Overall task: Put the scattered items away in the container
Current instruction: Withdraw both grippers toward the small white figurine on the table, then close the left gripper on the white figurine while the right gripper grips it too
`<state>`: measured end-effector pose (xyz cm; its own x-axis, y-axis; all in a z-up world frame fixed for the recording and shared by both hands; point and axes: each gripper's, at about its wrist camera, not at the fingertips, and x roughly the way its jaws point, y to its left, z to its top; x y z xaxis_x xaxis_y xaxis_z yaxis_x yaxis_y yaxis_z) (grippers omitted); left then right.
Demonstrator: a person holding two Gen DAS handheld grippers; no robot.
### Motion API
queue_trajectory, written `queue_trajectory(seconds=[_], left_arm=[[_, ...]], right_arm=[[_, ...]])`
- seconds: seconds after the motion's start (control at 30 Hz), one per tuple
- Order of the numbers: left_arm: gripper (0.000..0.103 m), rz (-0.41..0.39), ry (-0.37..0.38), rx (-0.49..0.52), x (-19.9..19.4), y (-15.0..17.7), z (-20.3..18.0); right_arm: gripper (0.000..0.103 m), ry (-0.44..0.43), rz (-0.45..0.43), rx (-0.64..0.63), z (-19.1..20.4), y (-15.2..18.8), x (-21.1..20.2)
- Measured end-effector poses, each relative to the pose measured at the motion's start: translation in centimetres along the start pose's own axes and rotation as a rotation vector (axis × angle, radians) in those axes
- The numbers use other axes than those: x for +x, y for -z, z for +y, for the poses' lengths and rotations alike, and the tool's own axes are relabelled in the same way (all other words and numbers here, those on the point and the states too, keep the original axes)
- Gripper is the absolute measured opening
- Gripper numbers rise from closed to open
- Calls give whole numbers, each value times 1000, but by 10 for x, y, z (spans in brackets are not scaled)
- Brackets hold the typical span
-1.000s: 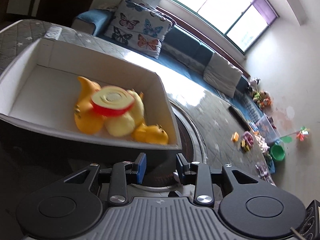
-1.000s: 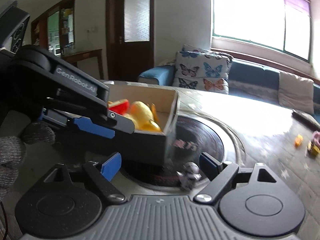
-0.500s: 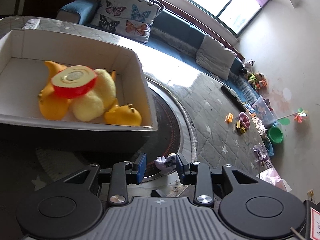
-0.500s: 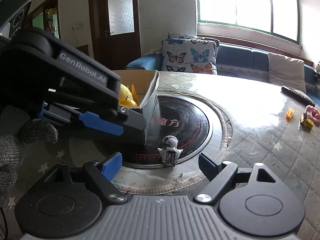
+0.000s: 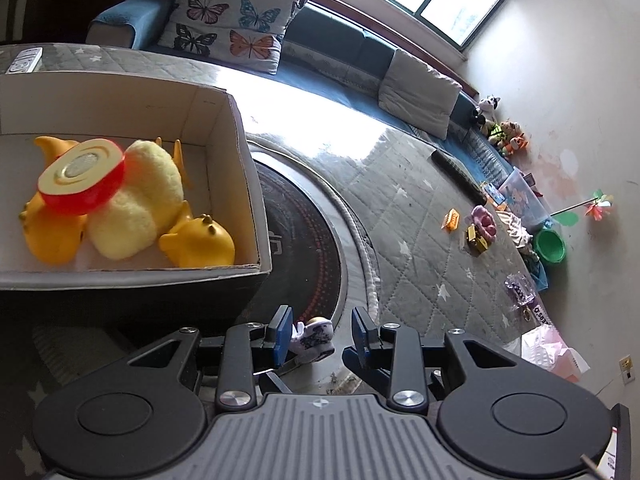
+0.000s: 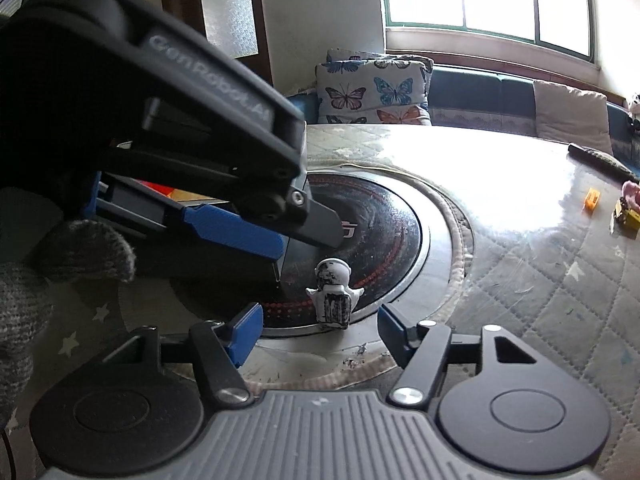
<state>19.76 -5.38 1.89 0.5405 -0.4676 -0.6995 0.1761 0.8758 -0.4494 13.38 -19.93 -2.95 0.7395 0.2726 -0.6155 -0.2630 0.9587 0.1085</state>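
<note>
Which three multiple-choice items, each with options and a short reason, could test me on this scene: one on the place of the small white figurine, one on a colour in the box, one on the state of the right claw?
1. Where does the small white figurine stand?
A. inside the cardboard box
B. on the edge of the dark round plate, outside the box
C. on the sofa

2. What colour is the rim of the round toy that lies on the plush toys?
A. red
B. green
C. purple

3. What is the right claw doing?
A. gripping the box wall
B. pressing on the figurine
C. closing, pads not yet touching the figurine

Answers: B, it stands beside the cardboard box; A, the rim is red; C, gaps show on both sides.
</note>
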Motion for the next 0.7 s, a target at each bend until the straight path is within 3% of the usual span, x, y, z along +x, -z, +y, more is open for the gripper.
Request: queue_trajectory(seconds=[0.43,0.7], left_arm=[[36,40,-18,15,20,-3,-3],[33,55,-28,7,26,-2,-1]], right_arm=[[46,-9,11,42,-1,-3,6],[27,-9,8,53,-1,-5,4]])
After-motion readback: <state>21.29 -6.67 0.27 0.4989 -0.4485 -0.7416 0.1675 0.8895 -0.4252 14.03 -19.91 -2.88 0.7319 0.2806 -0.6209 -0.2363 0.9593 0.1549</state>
